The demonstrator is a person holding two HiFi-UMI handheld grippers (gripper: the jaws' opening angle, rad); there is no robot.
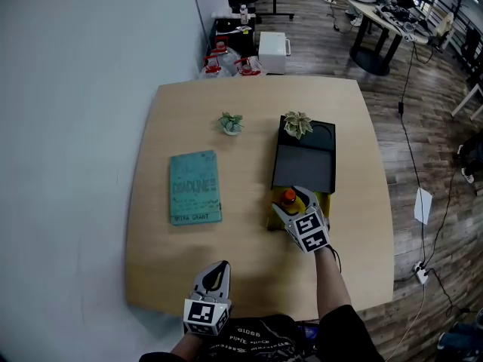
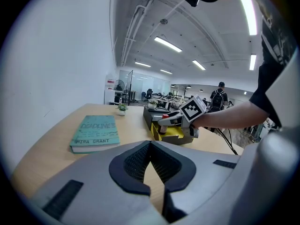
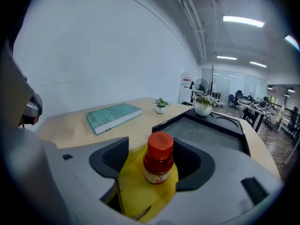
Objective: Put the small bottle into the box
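Observation:
The small bottle (image 3: pixel 158 159), dark red with an orange cap, stands upright inside the yellow box (image 3: pixel 133 189) at the table's right. My right gripper (image 1: pixel 291 200) is open around it, and its pads (image 3: pixel 110 157) stand off the bottle's sides. In the head view the bottle's cap (image 1: pixel 288 196) shows between the fingers, above the yellow box (image 1: pixel 272 219). My left gripper (image 1: pixel 215 271) is shut and holds nothing, low over the table's near edge. From the left gripper view, the bottle (image 2: pixel 161 127) and the box (image 2: pixel 172 134) sit ahead to the right.
A black tray (image 1: pixel 305 166) lies just behind the yellow box, with a potted plant (image 1: pixel 297 124) on its far end. A teal book (image 1: pixel 195 188) lies to the left. A smaller plant (image 1: pixel 231 123) stands behind the book. The table's edge (image 1: pixel 377 202) runs to the right.

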